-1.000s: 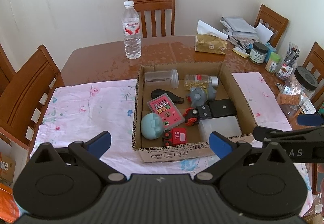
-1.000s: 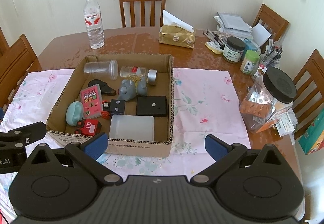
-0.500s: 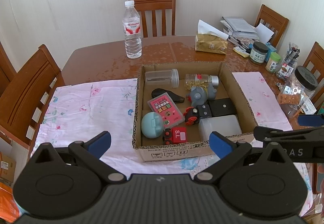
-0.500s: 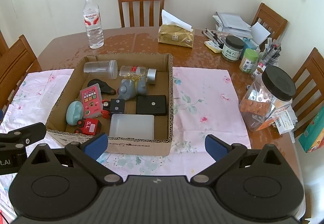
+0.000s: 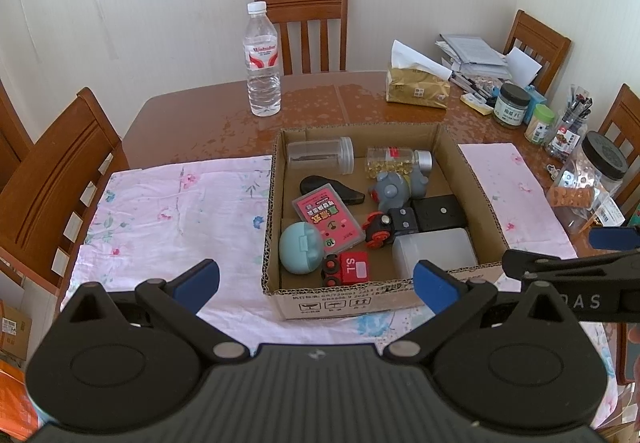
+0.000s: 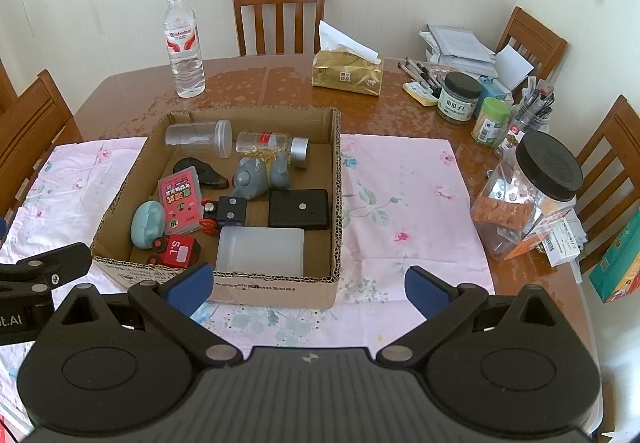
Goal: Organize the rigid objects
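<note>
Left tongs [image 5: 316, 279]: held wide apart, nothing gripped, hung over the cloth [image 5: 172, 211] before the box [image 5: 360, 301].
Right tongs [image 6: 306, 285]: spread wide, nothing gripped, near the box's front wall.
Box: set on the cloth on the surface [image 5: 192, 123].
Contents: 2 jars at the back, card case [image 5: 329, 215], teal case [image 5: 300, 247], red block [image 5: 352, 267], white container [image 5: 434, 253].
Bottle [image 5: 262, 61]: upright behind the box.

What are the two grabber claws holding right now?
Nothing. The left gripper and right gripper are both open and empty, short of the cardboard box.
</note>
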Tool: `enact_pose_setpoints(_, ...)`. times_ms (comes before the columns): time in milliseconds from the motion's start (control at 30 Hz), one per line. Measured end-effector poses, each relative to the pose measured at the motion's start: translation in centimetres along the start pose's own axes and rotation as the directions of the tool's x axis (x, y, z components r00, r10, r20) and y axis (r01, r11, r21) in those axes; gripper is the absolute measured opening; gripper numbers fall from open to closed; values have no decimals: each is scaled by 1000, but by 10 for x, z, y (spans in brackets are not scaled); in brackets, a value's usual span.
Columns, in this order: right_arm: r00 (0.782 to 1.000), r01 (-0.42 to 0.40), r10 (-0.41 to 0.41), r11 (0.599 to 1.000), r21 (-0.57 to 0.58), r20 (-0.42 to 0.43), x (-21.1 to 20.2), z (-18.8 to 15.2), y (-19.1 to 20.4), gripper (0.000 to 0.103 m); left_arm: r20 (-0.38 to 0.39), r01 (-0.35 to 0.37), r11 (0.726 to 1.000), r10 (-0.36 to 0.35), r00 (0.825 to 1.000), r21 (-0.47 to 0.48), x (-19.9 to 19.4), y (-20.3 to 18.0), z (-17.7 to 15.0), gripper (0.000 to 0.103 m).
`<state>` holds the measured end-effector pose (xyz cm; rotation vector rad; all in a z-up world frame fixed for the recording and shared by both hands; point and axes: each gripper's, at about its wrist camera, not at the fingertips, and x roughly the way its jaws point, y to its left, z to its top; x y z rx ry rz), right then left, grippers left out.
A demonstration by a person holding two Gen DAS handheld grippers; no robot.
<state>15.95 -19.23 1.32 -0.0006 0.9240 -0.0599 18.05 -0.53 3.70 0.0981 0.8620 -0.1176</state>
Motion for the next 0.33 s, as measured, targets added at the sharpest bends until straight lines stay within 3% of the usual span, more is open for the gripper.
enact_pose_setpoints(333,1000,0,0,1000,-1,0,0,0,0,103,1,7,1000,-7,1000,2,0,-2,0,102)
